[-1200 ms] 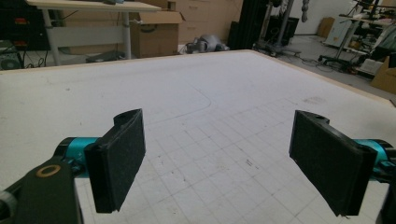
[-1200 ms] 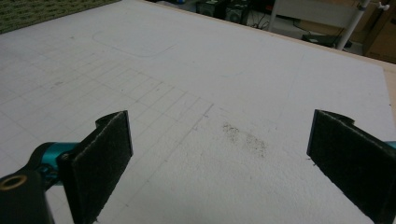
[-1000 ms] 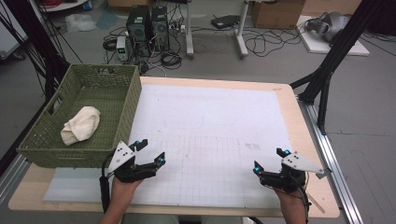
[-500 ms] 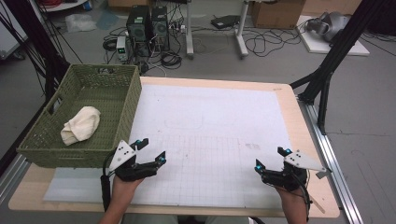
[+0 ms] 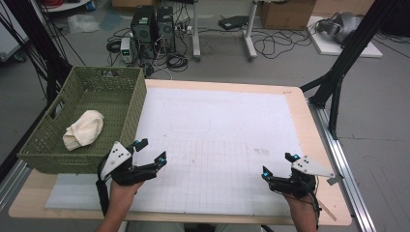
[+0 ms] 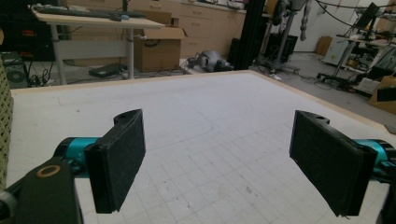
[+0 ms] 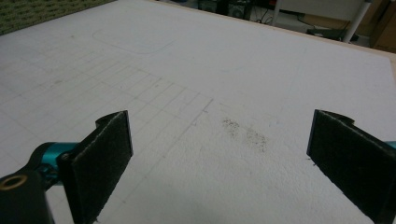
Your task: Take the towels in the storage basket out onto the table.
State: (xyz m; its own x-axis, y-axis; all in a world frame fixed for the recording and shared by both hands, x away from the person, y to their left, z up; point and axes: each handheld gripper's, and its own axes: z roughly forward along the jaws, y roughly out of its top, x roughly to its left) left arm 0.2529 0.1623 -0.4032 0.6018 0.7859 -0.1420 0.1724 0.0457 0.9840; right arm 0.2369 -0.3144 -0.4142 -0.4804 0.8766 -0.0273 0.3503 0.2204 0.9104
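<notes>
A person holds both grippers low over a white gridded mat (image 5: 212, 140). My left gripper (image 5: 151, 151) hovers near the mat's front left, right beside the basket, with its jaws wide apart and nothing between them; the left gripper view (image 6: 219, 163) confirms this. My right gripper (image 5: 277, 166) hovers at the front right, also open and empty, as its own view (image 7: 219, 158) shows. A green woven basket (image 5: 126, 107) stands at the table's left with a crumpled cream cloth (image 5: 84, 128) lying inside it.
The wooden table edge (image 5: 309, 125) frames the mat. A black stand leg (image 5: 338, 72) rises off the far right corner. Computers and cables (image 5: 154, 29) lie on the floor behind. A smudged patch (image 7: 245, 130) marks the mat ahead of the right gripper.
Both hands have barely shifted; the right gripper has eased slightly towards the front edge. Both stay open.
</notes>
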